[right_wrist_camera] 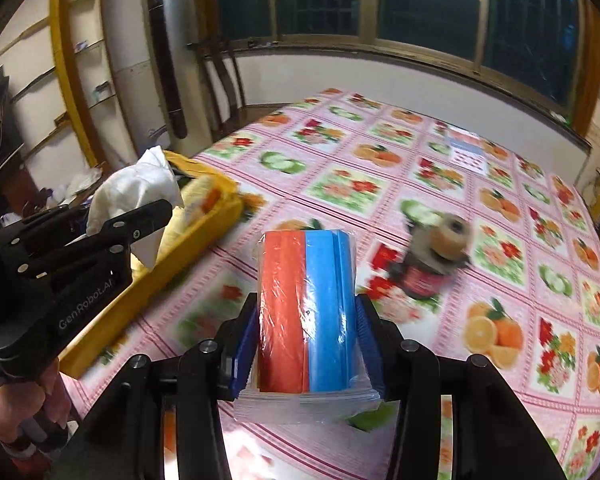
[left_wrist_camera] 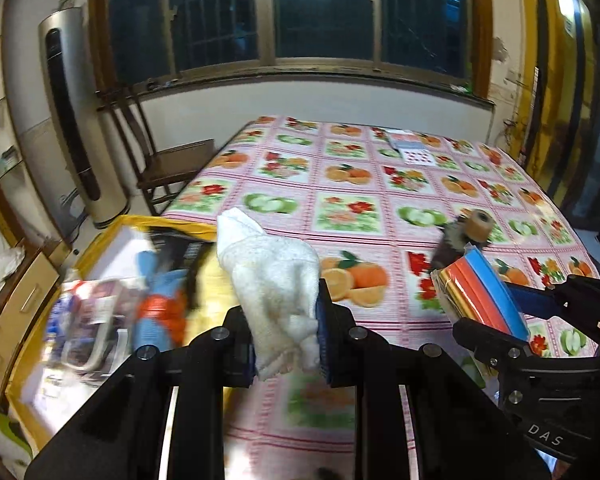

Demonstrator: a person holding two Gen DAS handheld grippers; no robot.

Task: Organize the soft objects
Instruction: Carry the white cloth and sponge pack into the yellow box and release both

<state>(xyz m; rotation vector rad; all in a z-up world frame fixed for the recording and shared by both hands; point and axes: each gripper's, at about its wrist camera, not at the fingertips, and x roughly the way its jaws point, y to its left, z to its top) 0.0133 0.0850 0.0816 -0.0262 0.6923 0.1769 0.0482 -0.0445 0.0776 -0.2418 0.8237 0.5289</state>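
Observation:
My left gripper [left_wrist_camera: 286, 332] is shut on a crumpled white cloth [left_wrist_camera: 272, 276], held above the table edge beside a yellow bin [left_wrist_camera: 100, 240]. The same cloth [right_wrist_camera: 132, 188] and the left gripper [right_wrist_camera: 152, 216] show at the left of the right wrist view. My right gripper [right_wrist_camera: 308, 344] is shut on a plastic-wrapped pack of red and blue sponge cloths [right_wrist_camera: 308, 312], lifted over the fruit-print tablecloth [right_wrist_camera: 380, 184]. In the left wrist view that pack [left_wrist_camera: 480, 292] and the right gripper [left_wrist_camera: 512, 320] sit at the right.
The yellow bin [right_wrist_camera: 196, 232] holds blurred packets and a blue-orange item [left_wrist_camera: 156, 308]. A dark jar with a tan cap [right_wrist_camera: 436, 256] lies on the table. A small card pack [left_wrist_camera: 414, 152] lies far back. A wooden chair [left_wrist_camera: 168, 164] and a tower fan [left_wrist_camera: 76, 120] stand left.

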